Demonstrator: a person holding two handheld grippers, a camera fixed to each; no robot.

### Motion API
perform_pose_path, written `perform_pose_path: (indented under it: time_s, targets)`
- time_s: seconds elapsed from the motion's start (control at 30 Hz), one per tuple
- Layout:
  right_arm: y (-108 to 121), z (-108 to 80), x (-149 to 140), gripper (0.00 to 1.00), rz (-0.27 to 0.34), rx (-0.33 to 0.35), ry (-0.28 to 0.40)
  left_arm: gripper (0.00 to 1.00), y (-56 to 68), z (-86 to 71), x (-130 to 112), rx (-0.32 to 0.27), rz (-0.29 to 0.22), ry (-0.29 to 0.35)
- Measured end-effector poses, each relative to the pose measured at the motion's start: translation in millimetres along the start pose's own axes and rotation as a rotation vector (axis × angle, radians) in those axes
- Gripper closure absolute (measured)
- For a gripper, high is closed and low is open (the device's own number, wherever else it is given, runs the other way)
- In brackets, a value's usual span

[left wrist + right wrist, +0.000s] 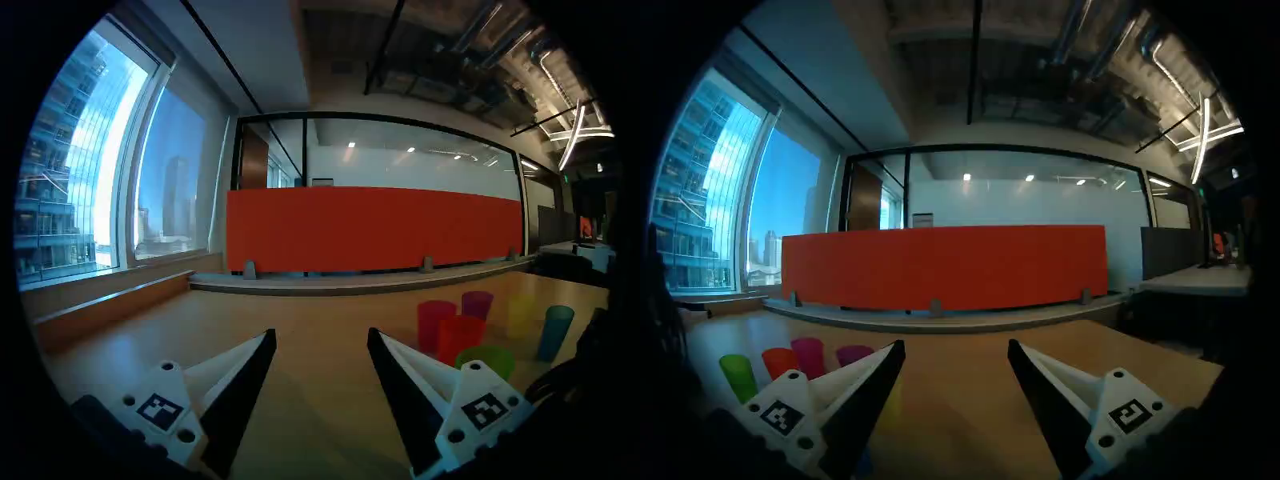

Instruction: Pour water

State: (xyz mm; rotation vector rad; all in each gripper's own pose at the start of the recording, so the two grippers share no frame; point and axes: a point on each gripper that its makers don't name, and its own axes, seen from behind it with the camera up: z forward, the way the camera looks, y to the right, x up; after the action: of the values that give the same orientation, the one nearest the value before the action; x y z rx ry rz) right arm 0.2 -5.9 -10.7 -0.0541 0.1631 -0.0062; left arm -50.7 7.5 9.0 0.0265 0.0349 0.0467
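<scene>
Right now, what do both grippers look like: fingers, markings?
The left gripper and right gripper match: two wedge-shaped fingers tapering to points, white outer bodies, black inner faces. Each finger carries a square black-and-white tag near its base, with small screw holes beside it.

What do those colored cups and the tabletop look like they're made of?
The cups look like translucent tinted plastic, smooth: light glows through their walls. The tabletop looks like light wood or wood-look laminate, satin smooth, with soft reflections; which of the two is unclear.
</scene>
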Motion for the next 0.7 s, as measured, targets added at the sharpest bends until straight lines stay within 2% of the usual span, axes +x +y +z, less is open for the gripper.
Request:
perform_pose_path:
  time_s: [0.3, 0.7]
  targets:
    - [8.7, 2.1, -11.0, 0.00, 0.005, -0.018, -0.014, 0.16, 0.0, 0.2, -0.3, 0.000, 0.000, 0.000]
    - [6.0, 3.1, -21.5, 0.00, 0.001, -0.017, -0.033, 0.16, -0.6, 0.4, -0.4, 0.000, 0.000, 0.000]
